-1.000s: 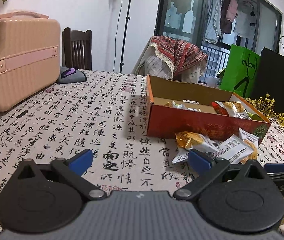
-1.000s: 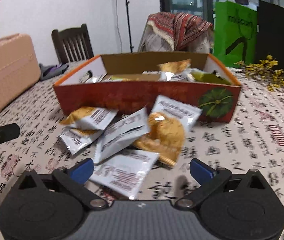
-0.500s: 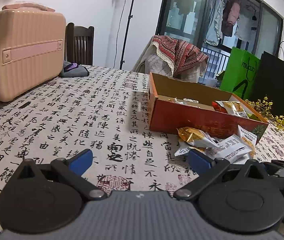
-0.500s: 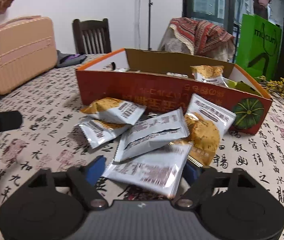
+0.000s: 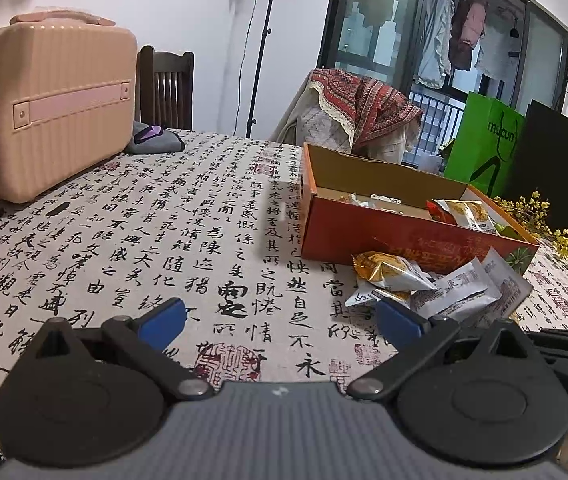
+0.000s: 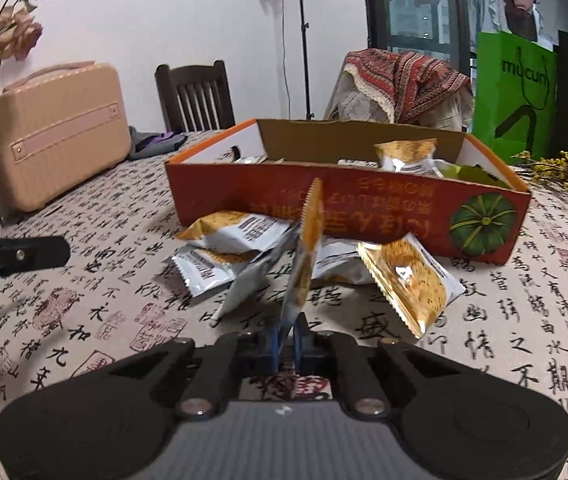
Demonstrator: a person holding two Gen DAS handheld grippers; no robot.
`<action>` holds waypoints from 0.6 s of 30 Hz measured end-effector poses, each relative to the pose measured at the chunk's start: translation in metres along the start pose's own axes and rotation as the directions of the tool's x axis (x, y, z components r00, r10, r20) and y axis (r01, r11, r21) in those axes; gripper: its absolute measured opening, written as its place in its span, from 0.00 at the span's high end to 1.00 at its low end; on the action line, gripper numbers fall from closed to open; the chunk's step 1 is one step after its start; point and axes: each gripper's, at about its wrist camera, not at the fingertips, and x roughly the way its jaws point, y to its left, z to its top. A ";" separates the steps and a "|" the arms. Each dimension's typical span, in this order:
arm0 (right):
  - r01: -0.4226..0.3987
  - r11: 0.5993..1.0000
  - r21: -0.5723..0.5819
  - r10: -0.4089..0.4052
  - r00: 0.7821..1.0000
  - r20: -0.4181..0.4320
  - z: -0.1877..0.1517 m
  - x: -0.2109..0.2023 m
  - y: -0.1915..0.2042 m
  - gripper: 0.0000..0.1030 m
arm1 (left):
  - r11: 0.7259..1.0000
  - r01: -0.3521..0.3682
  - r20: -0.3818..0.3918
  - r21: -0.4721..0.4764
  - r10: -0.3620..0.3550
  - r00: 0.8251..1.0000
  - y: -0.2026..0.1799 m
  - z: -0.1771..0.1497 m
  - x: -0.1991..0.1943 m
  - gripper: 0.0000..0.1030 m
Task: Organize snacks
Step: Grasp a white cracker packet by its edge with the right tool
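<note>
Snack packet [image 6: 303, 256] pinched on edge between my right claw [image 6: 287, 340] pads, standing upright just ahead of the fingertips, with the other packets [image 6: 236, 236] heaped on the tablecloth [image 6: 523, 340] right behind it and touching the front wall of the orange box [image 6: 363, 200]. More packets sit inside the box, further ahead. My left claw [image 5: 280, 318] is spread wide with nothing between the pads, hovering over bare cloth, the same heap [image 5: 435, 284] just ahead to its right.
</note>
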 end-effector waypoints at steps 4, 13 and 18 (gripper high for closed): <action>0.034 0.999 -0.016 -0.034 0.999 0.012 0.004 0.002 -0.003 0.85 | 1.000 0.001 0.004 0.009 -0.001 1.000 -0.004 -0.001 -0.003 0.00; 0.103 0.993 -0.055 -0.101 0.994 0.045 0.024 0.013 -0.007 0.84 | 1.000 -0.017 0.003 0.007 0.017 1.000 -0.001 -0.002 -0.007 0.00; 0.115 0.992 -0.057 -0.112 0.992 0.062 0.030 0.018 -0.009 0.87 | 1.000 -0.023 -0.001 -0.001 0.023 1.000 0.001 -0.003 -0.006 0.00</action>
